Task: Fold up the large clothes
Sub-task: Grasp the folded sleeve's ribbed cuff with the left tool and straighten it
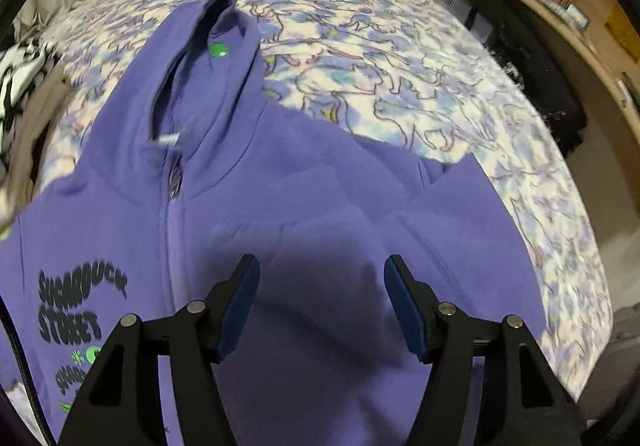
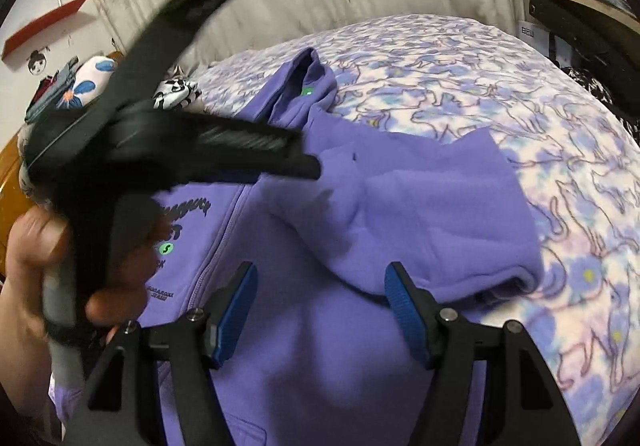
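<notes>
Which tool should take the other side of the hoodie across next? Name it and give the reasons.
Left, probably. The hoodie already has one sleeve folded over its front. The left tool hangs over the printed, unfolded side. The right tool is open above the folded side, farther from it.

The purple zip hoodie (image 1: 280, 206) is lying front side up on the bed in front of me, and its hood (image 1: 208, 58) is pointing away from me. The zipper (image 1: 173, 182) is closed up to the collar. Black and green printed letters (image 1: 76, 306) are showing on the chest. One sleeve (image 2: 432, 214) is lying folded across the body, and its folded edge is resting at the side of the garment.
</notes>
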A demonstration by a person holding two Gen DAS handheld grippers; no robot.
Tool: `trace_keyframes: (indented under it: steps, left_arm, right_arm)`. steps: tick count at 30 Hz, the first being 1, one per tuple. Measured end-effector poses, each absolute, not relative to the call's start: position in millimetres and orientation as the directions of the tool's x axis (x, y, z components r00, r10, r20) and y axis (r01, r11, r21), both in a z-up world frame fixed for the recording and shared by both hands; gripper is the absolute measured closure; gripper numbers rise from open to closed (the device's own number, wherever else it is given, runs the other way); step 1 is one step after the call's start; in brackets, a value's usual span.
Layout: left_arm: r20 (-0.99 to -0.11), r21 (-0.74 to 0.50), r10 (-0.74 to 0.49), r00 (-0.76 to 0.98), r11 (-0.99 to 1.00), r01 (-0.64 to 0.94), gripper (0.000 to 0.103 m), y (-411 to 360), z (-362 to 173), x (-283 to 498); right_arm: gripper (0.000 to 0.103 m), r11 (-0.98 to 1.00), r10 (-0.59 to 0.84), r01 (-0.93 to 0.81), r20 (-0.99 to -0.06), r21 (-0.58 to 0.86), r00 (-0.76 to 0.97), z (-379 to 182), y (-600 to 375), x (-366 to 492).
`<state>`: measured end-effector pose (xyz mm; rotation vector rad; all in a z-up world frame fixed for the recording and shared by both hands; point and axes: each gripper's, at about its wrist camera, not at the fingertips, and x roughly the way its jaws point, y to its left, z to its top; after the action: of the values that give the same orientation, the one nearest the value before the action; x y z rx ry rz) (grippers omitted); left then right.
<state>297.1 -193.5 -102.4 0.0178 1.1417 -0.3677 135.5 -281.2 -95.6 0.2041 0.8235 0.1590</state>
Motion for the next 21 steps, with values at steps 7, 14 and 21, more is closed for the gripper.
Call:
trace_keyframes:
  steps: [7, 14, 21]
  left_arm:
    - [-0.95, 0.014, -0.07, 0.305, 0.964, 0.264, 0.039, -239, -126, 331]
    - [-0.968, 0.031, -0.027, 0.248, 0.973, 0.227, 0.041, -239, -153, 343]
    - [-0.926, -0.102, -0.206, 0.317, 0.943, 0.316, 0.085, -211, -125, 326]
  right_arm:
    - [0.037, 0.976, 0.186, -0.049, -0.698, 0.212, 0.692, -90, -291, 120]
    - [0.037, 0.976, 0.179, -0.03, -0.712, 0.217, 0.679, -97, -303, 116]
    - [0.037, 0.975, 0.169, -0.008, -0.711, 0.224, 0.682, -97, -309, 109]
